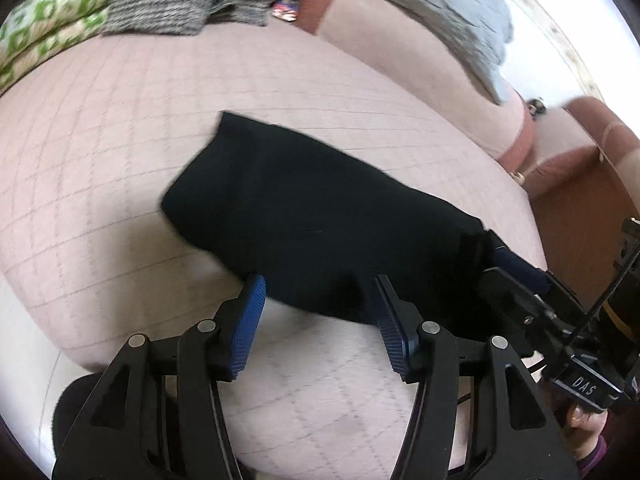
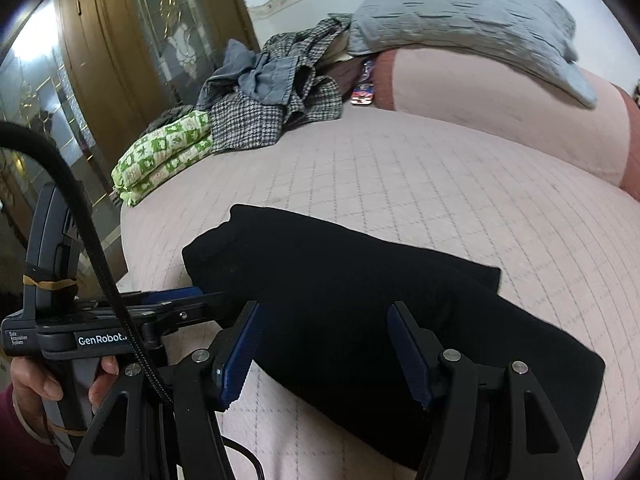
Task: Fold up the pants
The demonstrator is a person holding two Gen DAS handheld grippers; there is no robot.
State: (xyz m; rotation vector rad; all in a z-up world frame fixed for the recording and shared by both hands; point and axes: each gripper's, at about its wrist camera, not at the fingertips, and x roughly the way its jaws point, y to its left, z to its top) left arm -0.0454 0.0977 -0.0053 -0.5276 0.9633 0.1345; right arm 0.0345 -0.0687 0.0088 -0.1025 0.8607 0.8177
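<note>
Black pants [image 1: 320, 208] lie folded into a thick oblong on the pink quilted bed [image 1: 120, 120]. My left gripper [image 1: 320, 284] hovers over their near edge, jaws apart, the blue pads touching no cloth. In the right wrist view the pants [image 2: 340, 280] run from the left to the lower right. My right gripper [image 2: 324, 312] stands open above them, the fabric lying below the gap. The left gripper's fingers [image 2: 176, 294] point at the pants' left end, held by a hand [image 2: 40, 384]. The right gripper's fingers [image 1: 516, 268] sit at the pants' right end.
A pile of grey and checked clothes [image 2: 272, 92] and a green-patterned folded cloth [image 2: 160, 152] lie at the bed's far left corner. A grey pillow [image 2: 460, 12] leans on the pink headboard [image 2: 500, 112]. A wooden wardrobe [image 2: 120, 40] stands beyond the bed's left edge.
</note>
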